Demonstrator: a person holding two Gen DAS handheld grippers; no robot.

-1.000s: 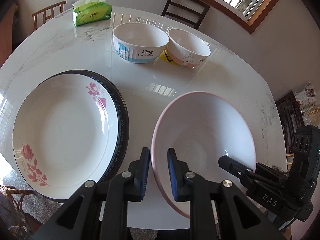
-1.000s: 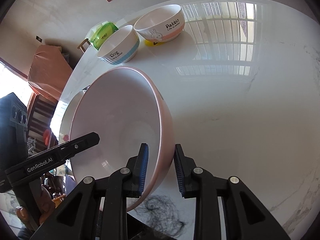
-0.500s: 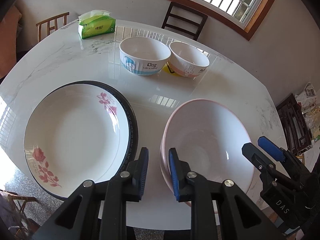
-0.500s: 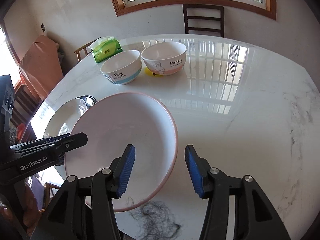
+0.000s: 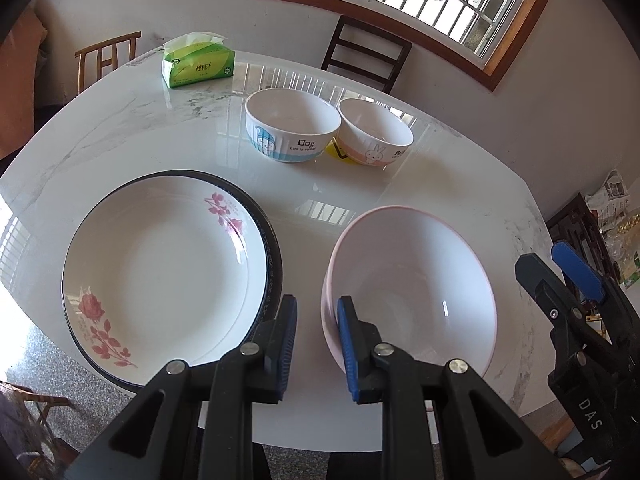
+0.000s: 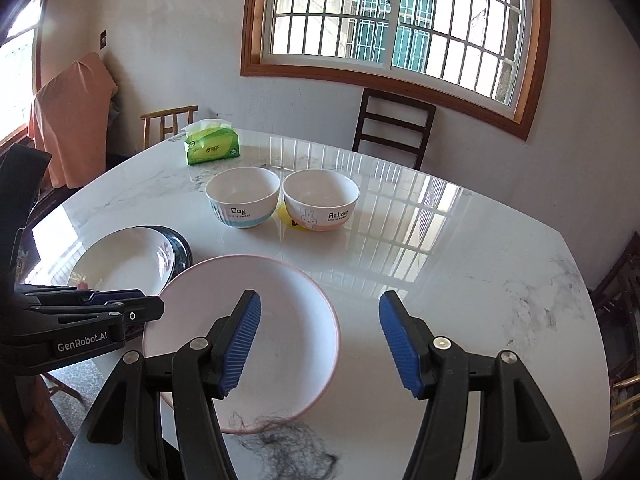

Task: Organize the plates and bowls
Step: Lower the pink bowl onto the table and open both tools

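Left jaws: my left gripper [image 5: 317, 334] has its two blue pads a narrow gap apart, straddling the near left rim of the pink bowl [image 5: 412, 280]; whether either pad presses the rim I cannot tell.
Right jaws: my right gripper [image 6: 320, 344] is spread wide, gripping nothing, its left pad over the pink bowl's inside, its right pad over bare marble.
Pink bowl: sits upright on the tabletop [image 6: 460, 280] at the near edge, toward the right side.
Plates: the rose-patterned white plate [image 5: 160, 272] lies stacked on a dark-rimmed plate [image 5: 272, 256], at the near left edge, just beside the pink bowl and apart from it.
Small bowls: the "Dog" bowl [image 5: 292, 124] with the blue band and the "Rabbit" bowl [image 5: 374, 132] with the pink band stand side by side toward the far edge, nearly touching.
Yellow item: a small yellow thing [image 6: 286, 213] shows between the two small bowls' bases.
Tissue pack: green [image 5: 198, 65], at the far left edge.
Chairs: a dark one [image 6: 394, 130] behind the far edge, a light wooden one [image 5: 106, 58] at far left.
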